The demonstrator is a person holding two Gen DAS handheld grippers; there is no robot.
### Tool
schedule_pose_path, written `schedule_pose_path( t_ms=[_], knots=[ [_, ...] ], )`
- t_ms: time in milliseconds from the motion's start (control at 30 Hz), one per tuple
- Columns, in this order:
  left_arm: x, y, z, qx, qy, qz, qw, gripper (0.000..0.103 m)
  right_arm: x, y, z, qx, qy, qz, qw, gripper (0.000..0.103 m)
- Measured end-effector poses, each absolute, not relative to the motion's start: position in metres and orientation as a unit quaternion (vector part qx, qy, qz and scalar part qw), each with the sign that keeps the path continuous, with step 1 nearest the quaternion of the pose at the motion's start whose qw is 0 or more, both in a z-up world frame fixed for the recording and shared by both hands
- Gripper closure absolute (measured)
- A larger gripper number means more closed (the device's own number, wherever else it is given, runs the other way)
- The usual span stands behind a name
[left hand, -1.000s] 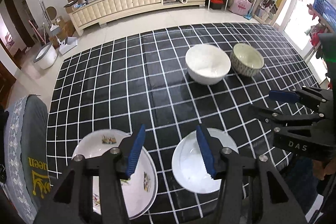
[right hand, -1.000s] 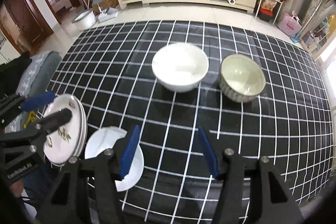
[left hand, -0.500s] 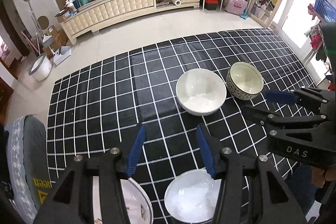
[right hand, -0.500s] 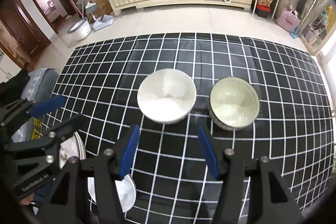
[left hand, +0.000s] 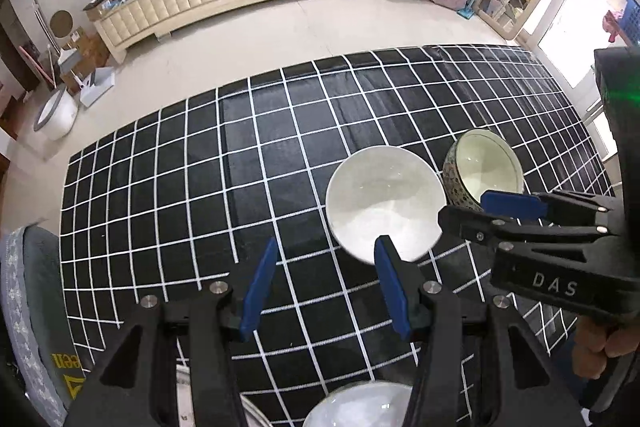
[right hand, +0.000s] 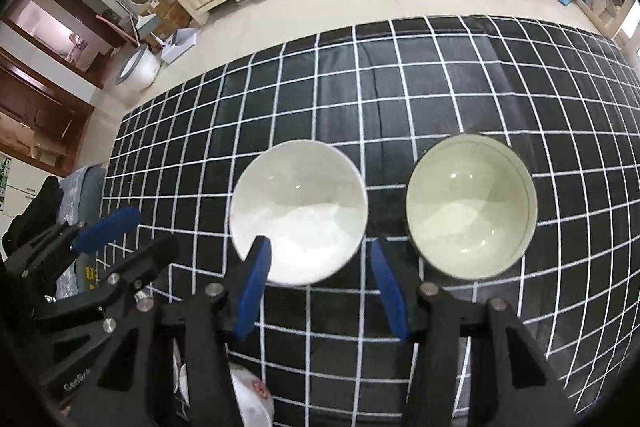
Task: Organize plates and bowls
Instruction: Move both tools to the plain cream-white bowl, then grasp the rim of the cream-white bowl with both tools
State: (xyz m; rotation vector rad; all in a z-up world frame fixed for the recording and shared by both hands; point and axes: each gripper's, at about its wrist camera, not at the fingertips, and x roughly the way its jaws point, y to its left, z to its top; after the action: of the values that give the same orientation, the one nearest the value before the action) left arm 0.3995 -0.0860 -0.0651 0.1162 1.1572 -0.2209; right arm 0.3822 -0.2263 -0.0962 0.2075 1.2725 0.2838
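Two bowls sit side by side on the checked surface [right hand: 400, 99]: the white bowl [right hand: 298, 215] on the left and the patterned bowl [right hand: 472, 207] to its right, close together but apart, as far as the right wrist view shows. Your right tongs [right hand: 320, 287] hang just short of the white bowl's near rim, jaws closing, with nothing gripped; one blue pad overlaps the rim in the picture, though you cannot tell from here whether it touches. Your left tongs [left hand: 326, 287] stand partly open and empty over bare cloth, just left of that same bowl.

Watch the narrow gap between the bowls. If you take the white bowl by its right side, the outer finger could knock the patterned bowl and skid it across the cloth. A glazed rim is likely slippery, so a shallow pinch may let the bowl tip or drop as you lift. Both tools are converging on one bowl; in the left wrist view the right tongs [left hand: 476, 211] already reach over its right edge, so the two could clash.

Behind you, at the near edge, lie a small white plate [left hand: 360, 407] and a decorated plate [right hand: 252, 399], partly hidden by the tools. A grey cushion [left hand: 24, 307] borders the surface on the left. Nothing else crowds the cloth.
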Motion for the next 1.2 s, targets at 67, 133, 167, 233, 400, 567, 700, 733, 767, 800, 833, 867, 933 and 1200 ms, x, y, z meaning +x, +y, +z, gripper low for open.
schedule_pose_path(
  t_ms=[67,133,167,233,400,567,700,733,767,800,833,867,933,1200],
  knots=[
    [0.408,-0.087,-0.070,0.055,0.549,-0.101,0.828,0.055,0.387,-0.226,-0.101,0.097,0.594,0.131,0.788,0.046],
    [0.416,-0.087,-0.077,0.052,0.554,-0.100,0.825,0.055,0.392,-0.227,-0.104,0.100,0.598,0.133,0.784,0.047],
    [0.418,-0.087,-0.081,0.050,0.556,-0.100,0.824,0.055,0.394,-0.227,-0.108,0.103,0.602,0.133,0.781,0.047],
    [0.421,-0.086,-0.090,0.044,0.563,-0.098,0.819,0.055,0.397,-0.227,-0.113,0.107,0.606,0.134,0.777,0.048],
    [0.428,-0.087,-0.110,0.028,0.582,-0.108,0.805,0.063,0.401,-0.222,-0.121,0.091,0.607,0.131,0.778,0.053],
    [0.437,-0.085,-0.119,0.011,0.589,-0.111,0.800,0.074,0.408,-0.223,-0.133,0.088,0.614,0.122,0.775,0.059],
    [0.441,-0.084,-0.128,0.006,0.597,-0.113,0.794,0.078,0.411,-0.227,-0.141,0.092,0.617,0.119,0.773,0.065],
    [0.442,-0.084,-0.131,0.007,0.599,-0.112,0.793,0.079,0.412,-0.227,-0.144,0.090,0.619,0.119,0.771,0.066],
    [0.443,-0.083,-0.134,0.006,0.602,-0.112,0.791,0.080,0.412,-0.227,-0.146,0.090,0.621,0.120,0.769,0.068],
    [0.444,-0.082,-0.136,0.004,0.606,-0.112,0.788,0.082,0.411,-0.228,-0.147,0.091,0.622,0.121,0.768,0.069],
    [0.446,-0.082,-0.138,0.004,0.608,-0.112,0.786,0.082,0.412,-0.229,-0.150,0.093,0.624,0.121,0.766,0.070],
    [0.447,-0.083,-0.140,0.006,0.609,-0.112,0.785,0.082,0.412,-0.231,-0.151,0.095,0.625,0.122,0.765,0.072],
    [0.449,-0.086,-0.143,0.013,0.610,-0.111,0.784,0.083,0.412,-0.231,-0.154,0.092,0.625,0.122,0.765,0.076],
    [0.455,-0.097,-0.157,0.022,0.618,-0.108,0.779,0.091,0.412,-0.229,-0.151,0.051,0.618,0.122,0.775,0.088]
  ],
)
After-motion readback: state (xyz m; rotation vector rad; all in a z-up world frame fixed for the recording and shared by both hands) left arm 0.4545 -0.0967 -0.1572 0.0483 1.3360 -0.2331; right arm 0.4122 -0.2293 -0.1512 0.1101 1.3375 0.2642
